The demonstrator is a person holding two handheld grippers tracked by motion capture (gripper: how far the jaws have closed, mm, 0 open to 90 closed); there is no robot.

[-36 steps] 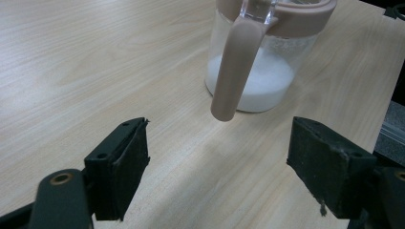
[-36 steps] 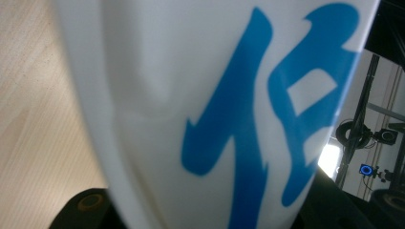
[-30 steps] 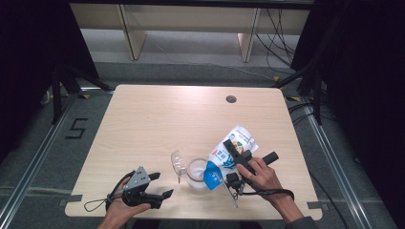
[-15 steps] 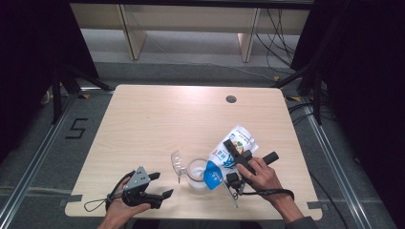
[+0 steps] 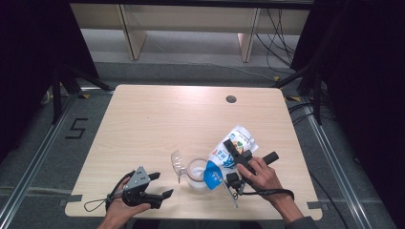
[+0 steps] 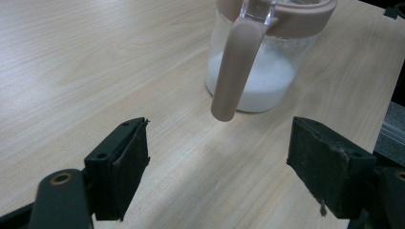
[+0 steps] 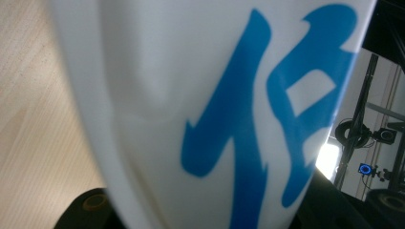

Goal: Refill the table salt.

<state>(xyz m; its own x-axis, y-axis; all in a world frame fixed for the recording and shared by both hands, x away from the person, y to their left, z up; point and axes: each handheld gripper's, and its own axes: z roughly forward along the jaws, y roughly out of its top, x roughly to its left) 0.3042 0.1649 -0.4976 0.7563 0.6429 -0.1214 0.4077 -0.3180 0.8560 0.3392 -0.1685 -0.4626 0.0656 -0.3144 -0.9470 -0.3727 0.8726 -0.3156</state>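
A white and blue pouch (image 5: 237,141) lies tilted, its blue end (image 5: 213,174) lowered over the mouth of a clear jar (image 5: 196,174) with a pink rim. My right gripper (image 5: 231,162) is shut on the pouch around its middle. In the right gripper view the pouch (image 7: 215,109) sits close against the camera and hides the jaws. The jar (image 6: 260,81) holds white powder, and its pink handle (image 6: 236,67) faces my left gripper (image 6: 229,167). That left gripper (image 5: 161,185) rests open near the table's front left edge, short of the jar, with nothing between its fingers (image 6: 122,167).
The jar's clear lid flap (image 5: 177,163) stands open to its left. A round hole (image 5: 231,99) sits in the tabletop at the far right. The left gripper's cable (image 5: 95,205) loops at the front edge. Dark stands and cables (image 5: 315,81) flank the table.
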